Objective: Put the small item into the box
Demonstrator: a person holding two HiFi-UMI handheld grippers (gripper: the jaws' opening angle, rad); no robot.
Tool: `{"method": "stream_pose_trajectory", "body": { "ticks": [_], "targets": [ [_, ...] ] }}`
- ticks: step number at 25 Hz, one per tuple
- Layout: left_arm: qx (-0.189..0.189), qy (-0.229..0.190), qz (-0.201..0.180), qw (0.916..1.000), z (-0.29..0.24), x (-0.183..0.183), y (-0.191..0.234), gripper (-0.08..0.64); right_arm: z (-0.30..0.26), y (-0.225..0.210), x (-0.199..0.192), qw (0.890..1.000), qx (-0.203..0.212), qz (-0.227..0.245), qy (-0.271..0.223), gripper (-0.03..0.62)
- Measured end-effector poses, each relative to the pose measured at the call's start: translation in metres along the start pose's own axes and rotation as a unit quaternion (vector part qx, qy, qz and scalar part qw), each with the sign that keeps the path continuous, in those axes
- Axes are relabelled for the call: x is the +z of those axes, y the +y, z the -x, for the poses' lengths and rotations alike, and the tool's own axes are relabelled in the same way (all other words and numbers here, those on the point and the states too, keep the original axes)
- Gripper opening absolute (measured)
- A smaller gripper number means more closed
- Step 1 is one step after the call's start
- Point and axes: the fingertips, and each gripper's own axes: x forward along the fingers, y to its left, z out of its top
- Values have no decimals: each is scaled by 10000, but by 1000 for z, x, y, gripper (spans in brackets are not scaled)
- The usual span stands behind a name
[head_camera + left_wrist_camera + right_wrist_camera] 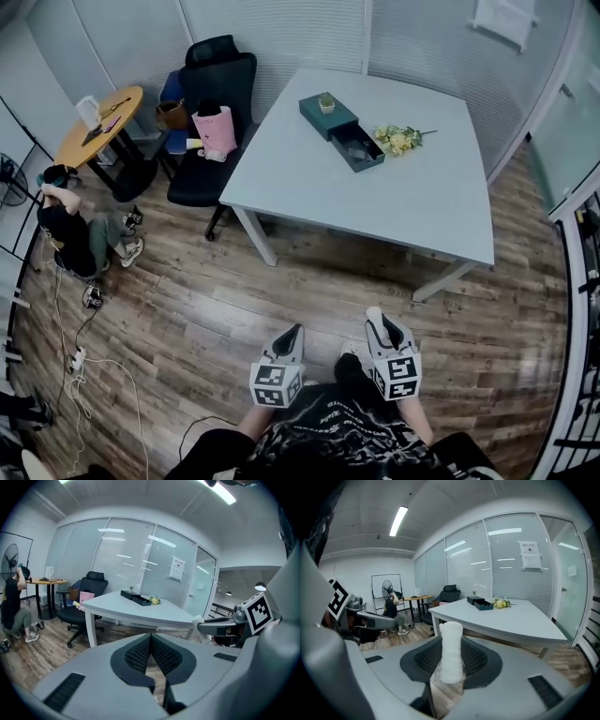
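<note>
The dark box (341,130) with its drawer pulled open sits at the far side of the pale table (309,178), beside a bunch of yellow flowers (399,140). Both grippers hover over the wooden floor, well short of the table. My right gripper (377,319) is shut on a small white wrapped roll (451,651), which stands upright between the jaws. My left gripper (296,330) is shut with nothing in it; its pads (140,653) meet. The box (481,603) lies straight ahead in the right gripper view, far off, and it also shows in the left gripper view (135,597).
A black office chair (214,103) with a pink bag stands at the table's left end. Farther left are a round wooden table (98,127) and a person crouching on the floor (70,230). Cables (80,361) trail over the floor. Glass partitions enclose the room.
</note>
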Motion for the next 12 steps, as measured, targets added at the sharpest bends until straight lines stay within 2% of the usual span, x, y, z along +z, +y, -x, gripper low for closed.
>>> {"method": "stream_pose_trajectory", "body": {
  "ticks": [6, 12],
  "targets": [
    [286, 24, -29, 9996, -44, 22, 1, 18, -43, -33, 22, 9990, 411, 183, 57, 130],
    [541, 8, 14, 9985, -83, 43, -4, 18, -73, -75, 43, 9976, 627, 288, 49, 130]
  ]
}}
